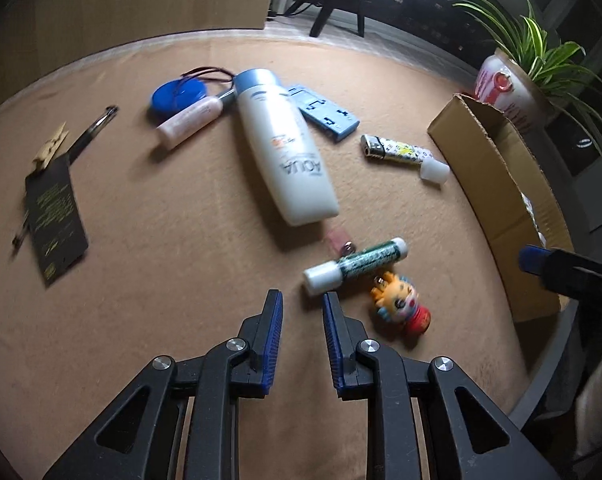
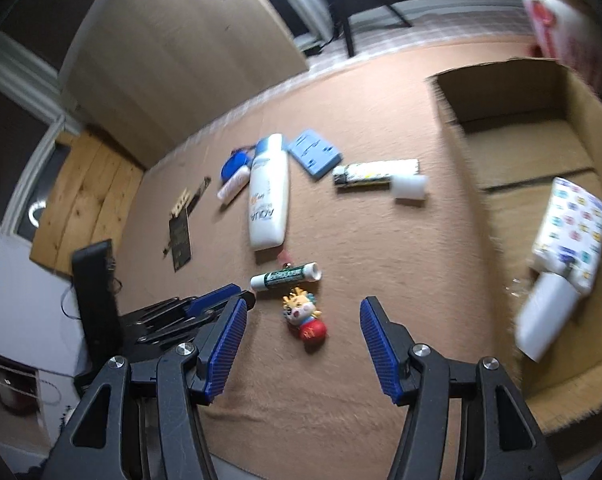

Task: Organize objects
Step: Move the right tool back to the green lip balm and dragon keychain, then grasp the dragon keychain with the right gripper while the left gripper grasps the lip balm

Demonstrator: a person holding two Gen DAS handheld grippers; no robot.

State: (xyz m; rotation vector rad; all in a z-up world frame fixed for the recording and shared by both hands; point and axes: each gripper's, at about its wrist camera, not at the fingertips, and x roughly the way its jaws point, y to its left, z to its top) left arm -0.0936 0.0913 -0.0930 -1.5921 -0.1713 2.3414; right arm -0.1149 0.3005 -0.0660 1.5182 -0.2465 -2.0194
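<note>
My left gripper (image 1: 302,300) is open and empty, low over the tan cloth, just left of a green tube with white caps (image 1: 355,265). A small cartoon figurine (image 1: 401,303) lies beside the tube. My right gripper (image 2: 304,312) is wide open and empty, hovering above the figurine (image 2: 305,317) and the green tube (image 2: 285,275). A white AQUA bottle (image 1: 285,148) lies in the middle of the table. The cardboard box (image 2: 517,148) at the right holds a patterned tissue pack (image 2: 569,236) and a white tube (image 2: 543,316).
Further back lie a pink tube (image 1: 189,120), a blue round case (image 1: 179,94), a blue flat holder (image 1: 323,112), a patterned lighter (image 1: 397,151) and a white cap (image 1: 434,170). A black card (image 1: 55,216), a pen (image 1: 93,130) and a potted plant (image 1: 513,88) flank them.
</note>
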